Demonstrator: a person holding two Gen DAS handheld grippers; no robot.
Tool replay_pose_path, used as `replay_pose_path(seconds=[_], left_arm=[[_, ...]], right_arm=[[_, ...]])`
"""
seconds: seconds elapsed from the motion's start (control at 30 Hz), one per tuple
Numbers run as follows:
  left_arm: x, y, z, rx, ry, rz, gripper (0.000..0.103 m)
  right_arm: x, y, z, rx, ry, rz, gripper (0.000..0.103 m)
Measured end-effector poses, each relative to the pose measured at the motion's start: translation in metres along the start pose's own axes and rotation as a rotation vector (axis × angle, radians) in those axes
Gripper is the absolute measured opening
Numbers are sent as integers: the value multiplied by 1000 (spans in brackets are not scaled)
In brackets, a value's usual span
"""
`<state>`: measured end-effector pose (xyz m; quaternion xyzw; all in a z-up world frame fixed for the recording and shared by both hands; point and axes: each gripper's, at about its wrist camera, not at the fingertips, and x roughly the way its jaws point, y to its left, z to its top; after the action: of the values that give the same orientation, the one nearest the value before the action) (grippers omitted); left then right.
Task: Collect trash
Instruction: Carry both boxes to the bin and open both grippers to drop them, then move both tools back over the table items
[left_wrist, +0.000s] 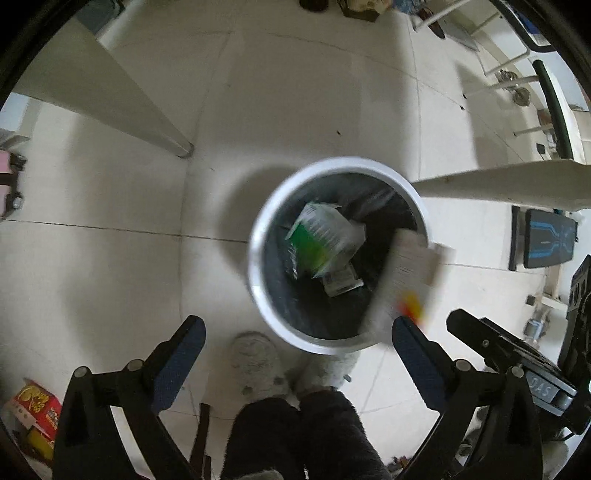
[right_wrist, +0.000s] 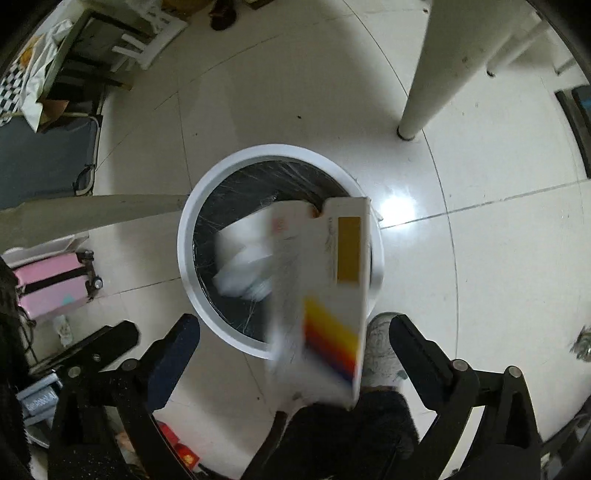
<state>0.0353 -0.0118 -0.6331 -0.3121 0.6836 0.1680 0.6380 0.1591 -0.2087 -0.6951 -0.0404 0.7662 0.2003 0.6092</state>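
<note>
Grippers, left (left_wrist: 297, 328) and right (right_wrist: 293, 326), both gape wide above bin (right_wrist: 192, 258); blurred white box (right_wrist: 332, 295) hangs ungripped over it.

Left tongs (left_wrist: 297, 343) pointing straight down, jaws standing wide apart, gripping nothing. Right tongs (right_wrist: 293, 339) likewise aiming downward, jaws spread wide, nothing clamped between them. Right tongs showing at right edge of left wrist view, close beside. Person's legs (left_wrist: 295, 435) in dark trousers and slippered feet (left_wrist: 255, 369) standing below both.
</note>
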Motion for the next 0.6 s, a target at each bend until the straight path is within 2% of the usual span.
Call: replay_pose_path(seconds=[0.17, 0.27, 0.6], left_arm=[[-41, 1, -19, 27, -95, 108, 103], [-65, 0, -28, 41, -115, 144, 103], [-168, -25, -70, 69, -159, 172, 103]], right_arm=[[-23, 10, -12, -44, -17, -73, 103], [-49, 15, -25, -71, -28, -110, 103], [-164, 46, -75, -129, -98, -176, 103]])
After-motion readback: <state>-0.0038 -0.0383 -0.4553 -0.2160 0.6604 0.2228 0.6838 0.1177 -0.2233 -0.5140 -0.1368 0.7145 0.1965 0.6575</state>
